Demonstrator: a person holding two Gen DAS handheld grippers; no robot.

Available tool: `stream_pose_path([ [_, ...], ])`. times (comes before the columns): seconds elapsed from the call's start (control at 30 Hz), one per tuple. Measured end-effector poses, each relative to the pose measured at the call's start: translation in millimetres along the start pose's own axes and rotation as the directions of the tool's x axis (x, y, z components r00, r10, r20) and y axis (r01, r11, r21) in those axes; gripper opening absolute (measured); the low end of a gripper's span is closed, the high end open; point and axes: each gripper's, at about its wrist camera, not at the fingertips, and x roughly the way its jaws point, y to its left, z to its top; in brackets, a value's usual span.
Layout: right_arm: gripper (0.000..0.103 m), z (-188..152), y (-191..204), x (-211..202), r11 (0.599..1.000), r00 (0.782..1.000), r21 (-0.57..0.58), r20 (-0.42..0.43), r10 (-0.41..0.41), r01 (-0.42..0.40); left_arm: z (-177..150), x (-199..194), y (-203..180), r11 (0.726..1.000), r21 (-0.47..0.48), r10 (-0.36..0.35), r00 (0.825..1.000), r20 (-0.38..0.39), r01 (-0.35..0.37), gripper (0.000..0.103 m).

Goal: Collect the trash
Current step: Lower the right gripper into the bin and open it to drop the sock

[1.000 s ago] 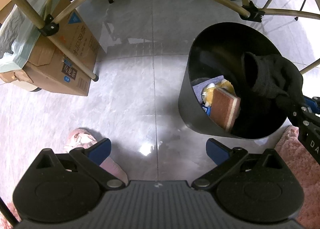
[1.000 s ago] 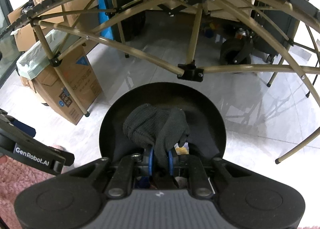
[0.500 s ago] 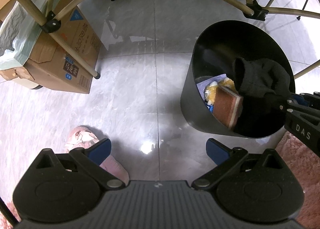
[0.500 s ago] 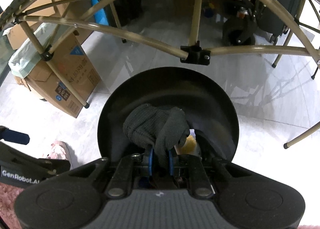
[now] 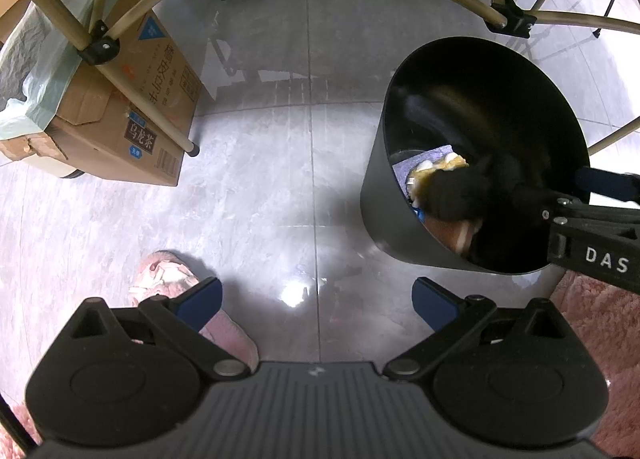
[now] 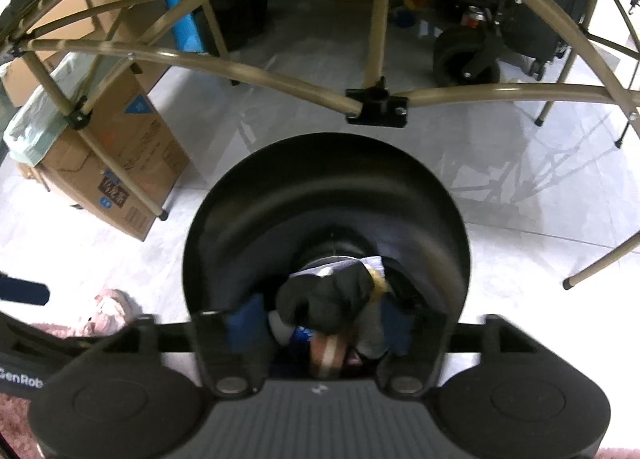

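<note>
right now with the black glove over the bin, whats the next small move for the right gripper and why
Probably lift the right gripper straight up out of the black bin. Its jaws have just been opening and now stand wide, and the black glove sits loose between them on the trash inside, touching neither finger. The left gripper hangs open over bare floor, so nothing blocks the retreat.

Floor (image 5: pixel 256 195): open tiles are left between cardboard box (image 5: pixel 132 127) and black bin (image 5: pixel 384 211). Bin mouth: partly occupied by the right gripper (image 6: pixel 320 323) and a black glove (image 6: pixel 328 303) between its parted fingers; trash is piled below. Overhead: passage is barred by brass-coloured table struts (image 6: pixel 256 75). Pink rug (image 5: pixel 600 323) and slipper (image 5: pixel 168 275) are noted at the near floor edge.
</note>
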Motion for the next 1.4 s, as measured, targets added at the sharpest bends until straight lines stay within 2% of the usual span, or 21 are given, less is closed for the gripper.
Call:
stream_pose_path([
  [0.03, 0.09, 0, -1, 0, 1.0, 1.0, 0.008, -0.003, -0.006, 0.006, 0, 0, 0, 1.0, 0.001, 0.0, 1.0, 0.0, 0.0, 0.103],
  [0.07, 0.096, 1, -2, 0, 1.0, 1.0, 0.013, -0.007, -0.01, 0.01, 0, 0, 0, 1.0, 0.002, -0.001, 1.0, 0.0, 0.001, 0.103],
  [0.17, 0.103, 0, -4, 0, 1.0, 1.0, 0.018, -0.011, -0.023, 0.024, 0, 0, 0, 1.0, 0.003, -0.001, 1.0, 0.001, 0.001, 0.103],
  [0.83, 0.103, -7, -12, -12, 0.999, 0.999, 0.021, -0.035, -0.03, 0.031, 1, 2, -2, 1.0, 0.017, 0.008, 1.0, -0.003, -0.008, 0.103],
  [1.4, 0.103, -18, -19, -40, 0.999, 1.0, 0.04, -0.017, -0.024, 0.025, -6, -7, -5, 1.0, 0.007, 0.003, 0.999, 0.034, -0.003, 0.103],
])
